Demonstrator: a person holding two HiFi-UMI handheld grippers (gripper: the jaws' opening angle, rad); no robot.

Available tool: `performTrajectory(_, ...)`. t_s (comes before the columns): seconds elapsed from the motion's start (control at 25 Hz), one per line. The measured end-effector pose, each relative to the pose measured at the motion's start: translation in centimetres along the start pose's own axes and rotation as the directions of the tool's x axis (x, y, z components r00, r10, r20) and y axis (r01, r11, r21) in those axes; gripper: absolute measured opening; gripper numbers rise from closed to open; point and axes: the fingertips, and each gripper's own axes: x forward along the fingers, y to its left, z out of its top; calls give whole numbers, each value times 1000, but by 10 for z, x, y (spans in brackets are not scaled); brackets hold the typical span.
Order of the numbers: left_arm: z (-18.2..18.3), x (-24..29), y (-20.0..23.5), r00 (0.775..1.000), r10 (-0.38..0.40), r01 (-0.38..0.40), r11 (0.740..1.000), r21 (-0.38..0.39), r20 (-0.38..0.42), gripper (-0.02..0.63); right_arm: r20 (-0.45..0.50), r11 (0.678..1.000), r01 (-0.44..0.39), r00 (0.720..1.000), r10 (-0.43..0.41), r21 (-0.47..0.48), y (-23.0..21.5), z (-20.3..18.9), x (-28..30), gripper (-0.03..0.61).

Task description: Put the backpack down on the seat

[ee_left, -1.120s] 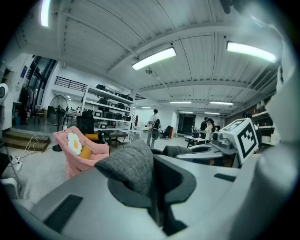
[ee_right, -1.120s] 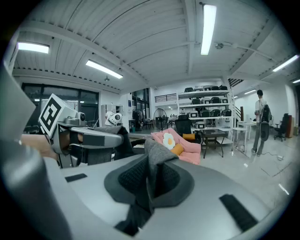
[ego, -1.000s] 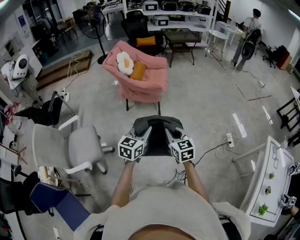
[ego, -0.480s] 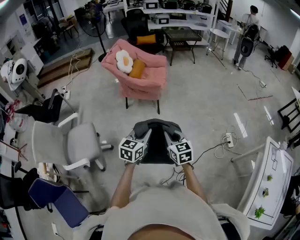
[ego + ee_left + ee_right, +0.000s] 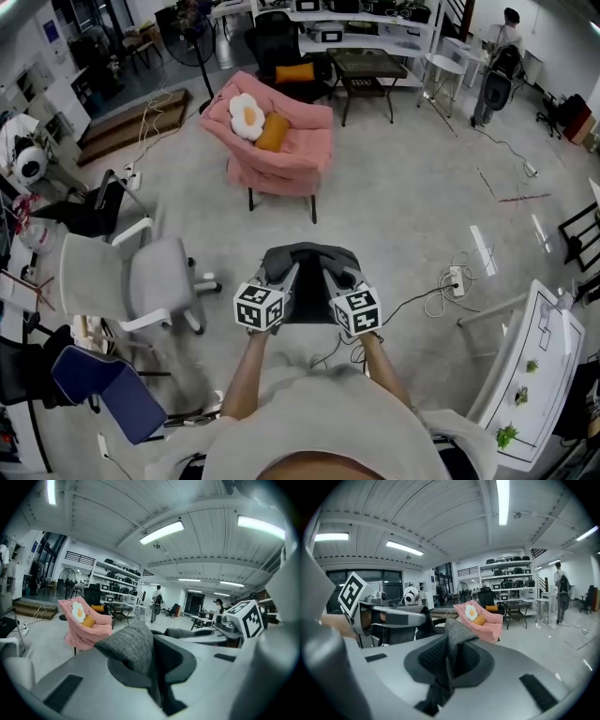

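A dark grey backpack hangs in front of the person, held up by both grippers. My left gripper is shut on a grey fabric strap at the bag's left side. My right gripper is shut on the matching grey strap at its right side. In both gripper views the fabric is pinched between the jaws and bulges out above them. A pink armchair stands farther ahead across the floor, with an egg-shaped cushion and an orange cushion on its seat. The armchair also shows beyond the jaws, as does the armchair.
A grey office chair stands to the left, a blue chair nearer. A power strip with cables lies on the floor at right, beside a white table. A black table, shelves and a standing person are at the back.
Both grippers with the backpack have sunk a little in the head view, grip unchanged. The room has shifted slightly as the person moved toward the pink armchair.
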Motion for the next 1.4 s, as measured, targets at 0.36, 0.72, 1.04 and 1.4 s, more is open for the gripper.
performTrajectory(0.36,7,31,11,1000,5,-5,1000,11,-1,29,4,1000,-10,1000,10,-22,-31,9,20,29)
performTrajectory(0.72,26,69,51,1000,-2,2,1000,10,11,29,-8,999,-4,1000,4,-32,-58,27,68,29)
performTrajectory(1.04,48,119,117,999,-27,27,999,-16,18,29,-35,999,16,999,-17,-38,-89,51,141,29)
performTrajectory(1.4,102,177,201,997,-76,76,997,-15,18,28,-46,998,60,997,-61,-33,-128,107,231,29)
